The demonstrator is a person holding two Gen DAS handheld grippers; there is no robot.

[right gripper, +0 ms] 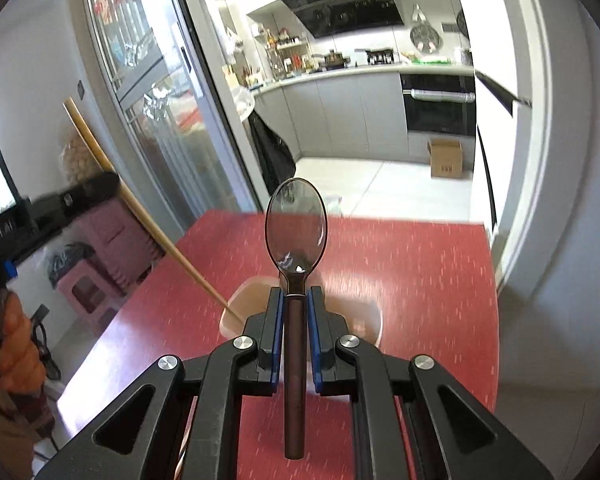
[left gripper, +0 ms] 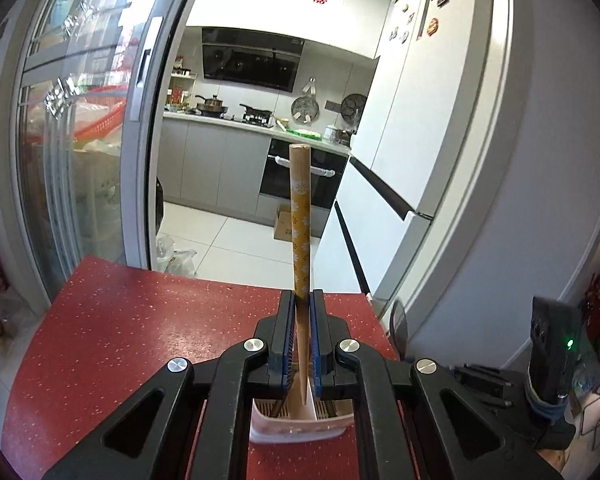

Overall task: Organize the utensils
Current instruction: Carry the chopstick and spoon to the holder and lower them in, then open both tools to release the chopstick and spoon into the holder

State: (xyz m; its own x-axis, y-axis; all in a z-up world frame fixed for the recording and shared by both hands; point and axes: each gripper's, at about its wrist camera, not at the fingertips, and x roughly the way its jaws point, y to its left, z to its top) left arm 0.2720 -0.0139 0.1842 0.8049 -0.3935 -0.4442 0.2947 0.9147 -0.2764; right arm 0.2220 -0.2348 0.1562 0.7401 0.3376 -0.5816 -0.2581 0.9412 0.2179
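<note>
My left gripper (left gripper: 301, 300) is shut on a wooden chopstick (left gripper: 300, 216) with a yellow flowered top, held upright with its thin tip down over a white utensil holder (left gripper: 300, 430) on the red table (left gripper: 120, 340). My right gripper (right gripper: 296, 292) is shut on a dark translucent spoon (right gripper: 296, 228), bowl pointing away, above the same holder (right gripper: 364, 316). The chopstick (right gripper: 140, 208) also shows in the right wrist view, slanting down into the holder's left side, with the left gripper's body (right gripper: 40, 208) at the left edge.
A glass sliding door (left gripper: 80, 120) stands left of the table, a white fridge (left gripper: 420, 120) to the right. The kitchen lies beyond the table's far edge. The right gripper's body (left gripper: 552, 352) shows at the right of the left wrist view.
</note>
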